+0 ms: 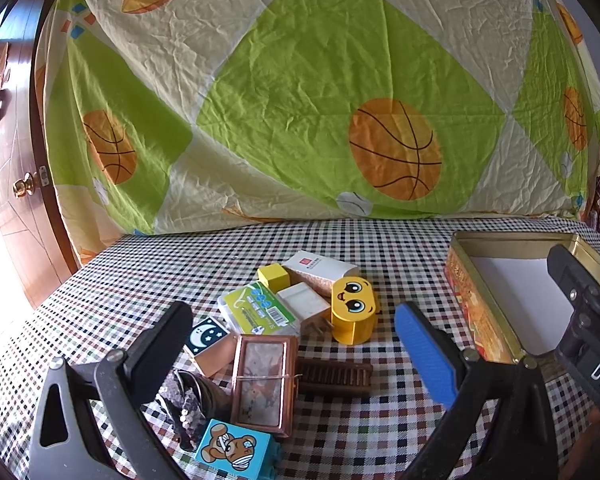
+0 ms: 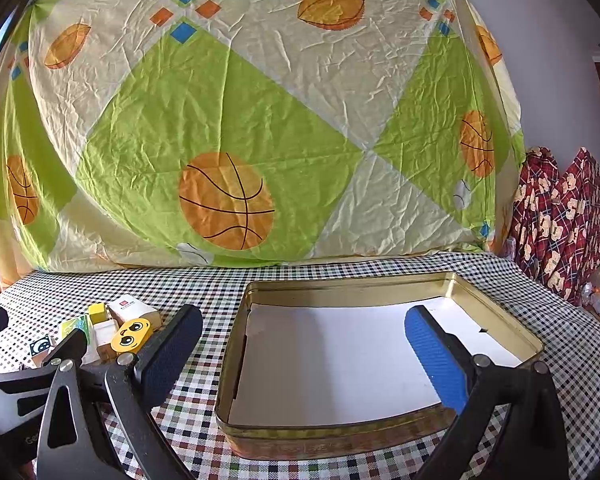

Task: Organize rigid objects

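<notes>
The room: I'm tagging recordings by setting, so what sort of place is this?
Probably a home, perhaps a bedroom: a wooden door with a brass knob, a sports-print bedsheet hung as a backdrop, and a checked tablecloth carrying toys and a tin box.

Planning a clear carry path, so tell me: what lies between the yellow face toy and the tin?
Only bare checked cloth separates the yellow face toy from the tin; the left wrist view shows it best.
</notes>
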Tool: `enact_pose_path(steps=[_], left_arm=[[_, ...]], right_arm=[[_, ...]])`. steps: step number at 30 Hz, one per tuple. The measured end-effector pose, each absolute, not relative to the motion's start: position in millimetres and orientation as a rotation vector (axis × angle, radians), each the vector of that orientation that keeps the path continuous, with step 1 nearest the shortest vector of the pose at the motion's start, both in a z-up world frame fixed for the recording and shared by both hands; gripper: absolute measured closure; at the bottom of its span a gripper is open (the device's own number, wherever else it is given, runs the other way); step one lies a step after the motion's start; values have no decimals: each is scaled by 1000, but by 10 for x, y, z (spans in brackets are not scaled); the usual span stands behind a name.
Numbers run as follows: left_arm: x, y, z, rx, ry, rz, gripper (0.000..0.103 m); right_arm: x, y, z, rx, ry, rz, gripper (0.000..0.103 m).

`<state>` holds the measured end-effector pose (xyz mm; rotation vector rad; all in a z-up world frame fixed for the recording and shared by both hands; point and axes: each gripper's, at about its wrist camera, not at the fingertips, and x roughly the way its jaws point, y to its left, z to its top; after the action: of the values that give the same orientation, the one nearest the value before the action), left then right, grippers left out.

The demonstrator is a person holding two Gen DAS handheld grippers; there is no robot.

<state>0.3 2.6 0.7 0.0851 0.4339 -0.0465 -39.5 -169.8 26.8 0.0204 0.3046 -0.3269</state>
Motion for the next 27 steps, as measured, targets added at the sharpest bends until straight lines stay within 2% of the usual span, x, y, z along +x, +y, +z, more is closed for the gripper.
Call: enact_pose_path(steps=[18,27], left_arm=[[-234,459,-92,-45,522,-29,1],[-514,1208,-33,-2,523,91,1]], right_arm=[[-404,-1575,250,4,311,-162,1],[-397,-1375,242,-23,344,20,1]])
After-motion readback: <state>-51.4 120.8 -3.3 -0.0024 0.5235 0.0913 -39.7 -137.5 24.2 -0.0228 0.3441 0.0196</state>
